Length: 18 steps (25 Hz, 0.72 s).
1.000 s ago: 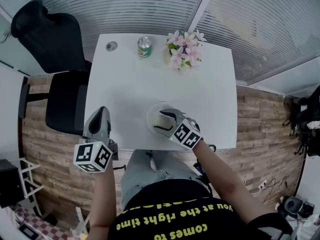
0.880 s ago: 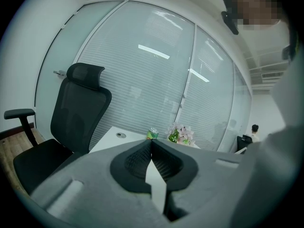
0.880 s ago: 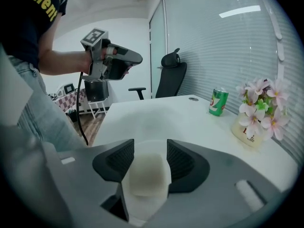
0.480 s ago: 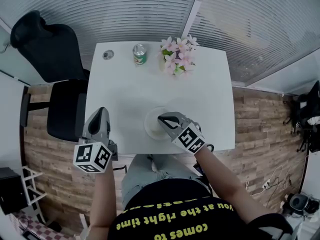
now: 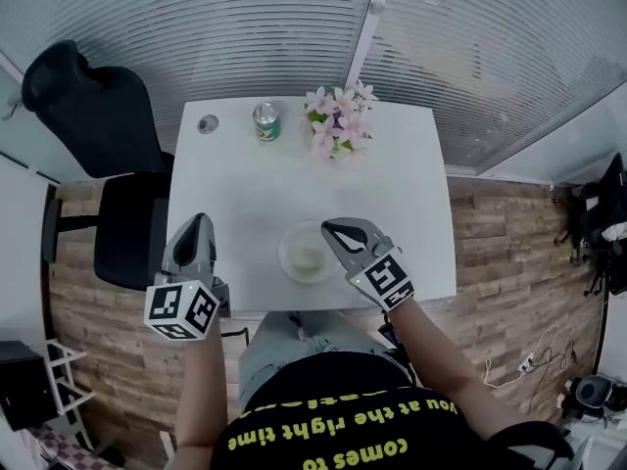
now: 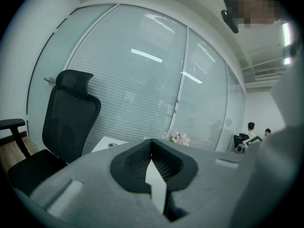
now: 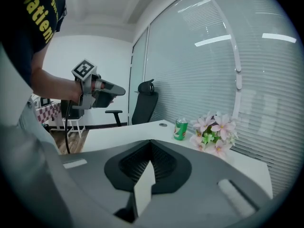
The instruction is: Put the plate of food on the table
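**Plate set down on the table, both grippers closed and empty**

Well off to the left of the left gripper (image 5: 199, 225), beyond the table's side edge, stands a black office chair (image 5: 106, 116). The left gripper hangs by the near left corner of the white table (image 5: 392, 174). In the left gripper view its jaws meet at the tips with nothing between them. Ahead of it, near the table's far edge, a round cable grommet (image 5: 207, 123) lies flat. A little to the right of that, a green drink can (image 5: 265, 121) stands upright.

Between the two grippers, and much closer to the right one, the plate (image 5: 287, 262) sits flat on the table near its front edge. A pale piece of food (image 5: 310, 259) lies on it. In the head view the plate is just left of the right gripper's tips, and neither gripper has hold of it. Beyond the plate, a bunch of pink flowers (image 5: 336, 120) stands near the far edge just right of the can, in front of a glass wall (image 5: 245, 27) with blinds.

The right gripper (image 5: 330, 227) points towards the far side of the table. In the right gripper view its jaws are pressed together and carry nothing. From there the can and flowers lie ahead and to the right, and the left gripper is off to its left.
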Tool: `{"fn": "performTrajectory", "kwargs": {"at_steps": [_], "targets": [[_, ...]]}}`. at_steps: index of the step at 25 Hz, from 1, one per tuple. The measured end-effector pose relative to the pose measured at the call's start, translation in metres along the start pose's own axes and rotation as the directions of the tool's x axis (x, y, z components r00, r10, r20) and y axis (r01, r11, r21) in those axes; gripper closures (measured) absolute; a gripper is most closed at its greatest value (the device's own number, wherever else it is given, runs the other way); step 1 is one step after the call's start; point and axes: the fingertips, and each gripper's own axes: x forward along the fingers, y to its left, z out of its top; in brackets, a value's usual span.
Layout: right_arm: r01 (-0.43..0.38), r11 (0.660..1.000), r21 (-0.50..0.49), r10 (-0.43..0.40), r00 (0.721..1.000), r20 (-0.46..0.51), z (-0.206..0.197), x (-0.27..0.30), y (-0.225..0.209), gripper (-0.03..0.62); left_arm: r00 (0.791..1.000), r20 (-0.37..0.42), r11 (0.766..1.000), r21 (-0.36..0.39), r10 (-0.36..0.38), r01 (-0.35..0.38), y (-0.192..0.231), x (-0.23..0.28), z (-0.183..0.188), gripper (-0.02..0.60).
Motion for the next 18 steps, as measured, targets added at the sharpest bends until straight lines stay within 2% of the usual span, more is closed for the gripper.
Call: {"fn": "performTrajectory", "kwargs": {"at_steps": [4, 11, 18], "targets": [[0.063, 0.997, 0.045, -0.066, 0.996, 0.065, 0.022, -0.016, -0.021, 0.586, 1.000, 0.011, 1.000, 0.013, -0.020, 0.020, -0.009, 0.004, 0.008, 0.581], [0.163, 0.984, 0.072, -0.173, 0.971, 0.168, 0.063, -0.046, -0.053, 0.586, 0.998, 0.048, 0.998, 0.053, -0.047, 0.045, -0.020, 0.008, 0.033, 0.580], [0.232, 0.970, 0.067, -0.241, 0.950, 0.200, 0.083, -0.070, -0.069, 0.586, 0.996, 0.066, 0.995, 0.078, -0.066, 0.060, -0.023, 0.014, 0.050, 0.581]]}}
